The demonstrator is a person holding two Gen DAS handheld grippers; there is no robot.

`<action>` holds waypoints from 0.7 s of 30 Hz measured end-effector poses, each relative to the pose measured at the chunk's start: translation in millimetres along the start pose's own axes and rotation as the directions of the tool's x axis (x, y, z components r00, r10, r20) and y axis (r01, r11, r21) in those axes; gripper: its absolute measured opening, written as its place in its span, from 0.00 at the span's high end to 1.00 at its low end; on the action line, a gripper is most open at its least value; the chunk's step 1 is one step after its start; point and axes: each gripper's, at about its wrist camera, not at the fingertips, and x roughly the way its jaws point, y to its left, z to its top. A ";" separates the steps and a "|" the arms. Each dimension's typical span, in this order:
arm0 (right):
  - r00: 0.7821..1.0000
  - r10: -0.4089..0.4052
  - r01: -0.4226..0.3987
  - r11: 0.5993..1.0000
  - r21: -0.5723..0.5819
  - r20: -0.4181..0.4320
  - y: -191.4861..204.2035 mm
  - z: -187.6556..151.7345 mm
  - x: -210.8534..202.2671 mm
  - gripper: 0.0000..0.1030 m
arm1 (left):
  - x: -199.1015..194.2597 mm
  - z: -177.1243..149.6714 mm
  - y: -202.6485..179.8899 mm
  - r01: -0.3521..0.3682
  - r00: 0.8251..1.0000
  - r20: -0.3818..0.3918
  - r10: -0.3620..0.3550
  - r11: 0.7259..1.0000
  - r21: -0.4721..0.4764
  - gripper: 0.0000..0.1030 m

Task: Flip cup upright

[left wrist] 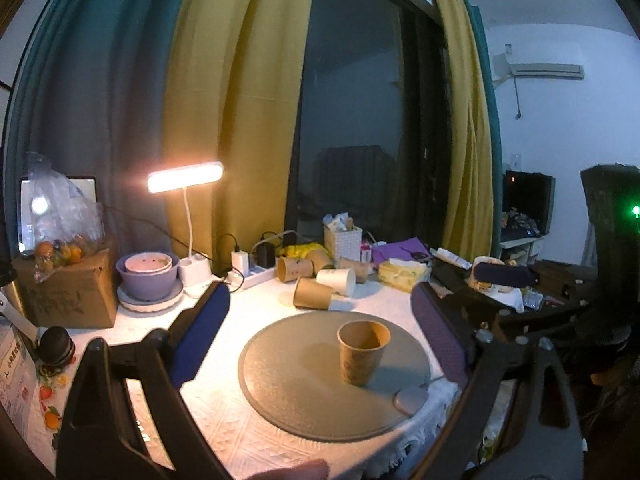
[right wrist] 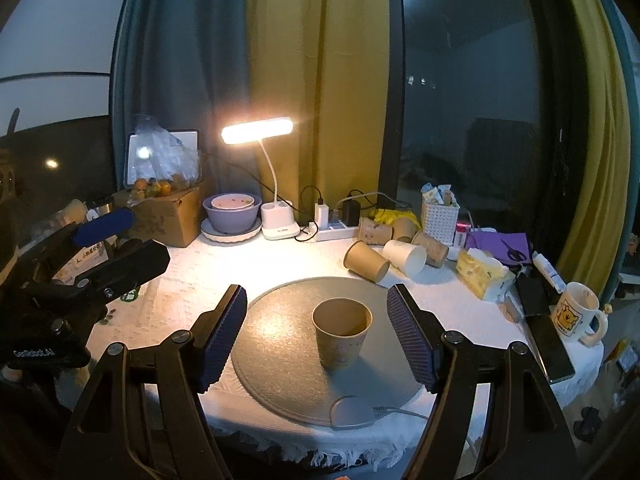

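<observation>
Right wrist: tipped cups (right wrist: 384, 254) behind upright cup (right wrist: 342, 332)

The handles of my right tongs (right wrist: 316, 334) are cut off by the bottom edge. On the worktop (right wrist: 192, 276), at its back edge, the plastic bag (right wrist: 166, 156) hides most of the tablet (right wrist: 188, 136). The print on the cup (right wrist: 342, 332) is too dim to read. The white basket (right wrist: 440, 216) holds packets too small to tell.

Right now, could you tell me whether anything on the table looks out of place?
The cup stands upright on the round mat. Behind the mat, several paper cups lie tipped on their sides.
</observation>
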 end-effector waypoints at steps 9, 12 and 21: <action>1.000 -0.004 0.004 1.000 -0.003 0.003 -0.8 0.0 -0.3 0.27 | -2.9 -1.6 2.6 -0.009 1.000 -0.012 0.009 1.000 -0.021 0.10; 1.000 -0.004 0.004 1.000 -0.001 0.003 -1.4 0.0 -0.2 0.27 | -2.4 -1.5 1.5 -0.005 1.000 -0.016 0.005 1.000 -0.022 0.10; 1.000 -0.003 0.003 1.000 0.000 0.003 -1.2 0.0 -0.3 0.27 | -0.1 -1.3 2.4 -0.001 1.000 -0.024 0.001 1.000 -0.024 0.10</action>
